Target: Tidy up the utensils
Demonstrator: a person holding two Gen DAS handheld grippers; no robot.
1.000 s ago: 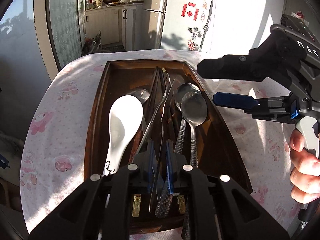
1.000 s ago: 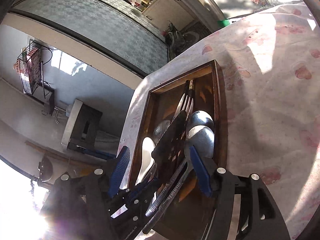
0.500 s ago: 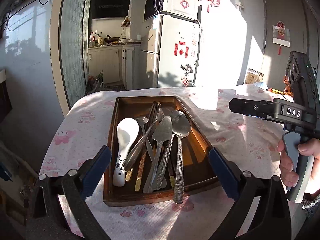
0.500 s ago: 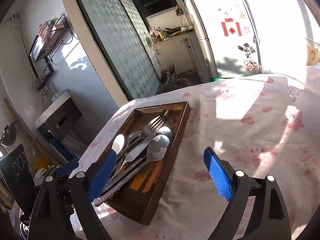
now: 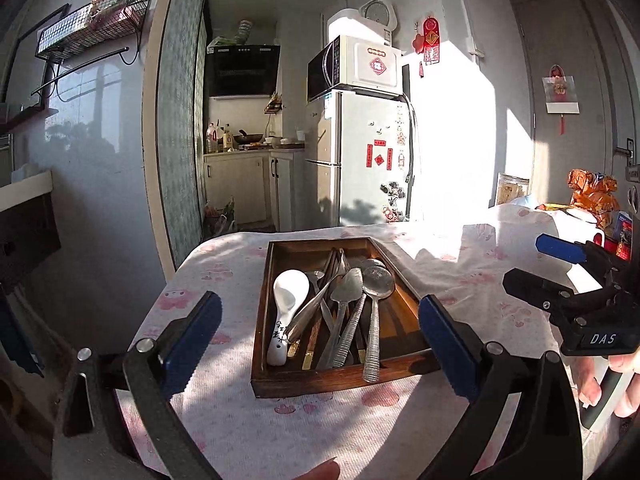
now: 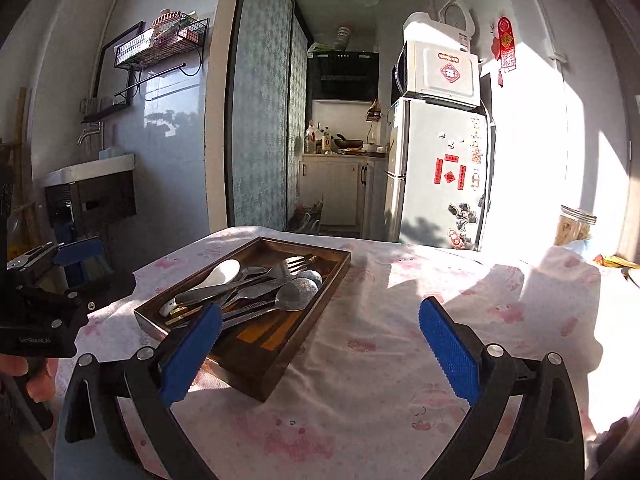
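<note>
On the table, over a white cloth [image 5: 224, 404] printed with pink figures, sits a dark wooden tray [image 5: 276, 384] with all the cutlery heaped inside it. A white ceramic spoon [image 5: 289, 300] lies along the tray's left side, bowl away from the person and its handle end near the tray's near wall. Beside it the metal pieces cross each other: a fork [image 6: 294, 266], a serrated knife [image 6: 256, 290], and two steel spoons [image 5: 376, 284] with textured handles, one handle poking up over the tray's near rim. Gold-tipped chopstick ends [image 5: 306, 356] show underneath (hard to count how many).

The left gripper [image 5: 320, 340] hangs in front of the tray's near end, its blue pads spread as wide as they go, with nothing pinched; the tray merely shows in the gap beyond them. Its jaws have lately been opening. The right gripper [image 6: 320, 348] is off to the tray's right, over bare cloth, jaws likewise wide apart and empty, and they have just been opening further. Its left pad overlaps the tray's near corner in the right wrist view, though I can't tell if it touches.

Behind the table stand a white fridge [image 5: 372, 160] with a microwave [image 5: 356, 66] on top.
</note>
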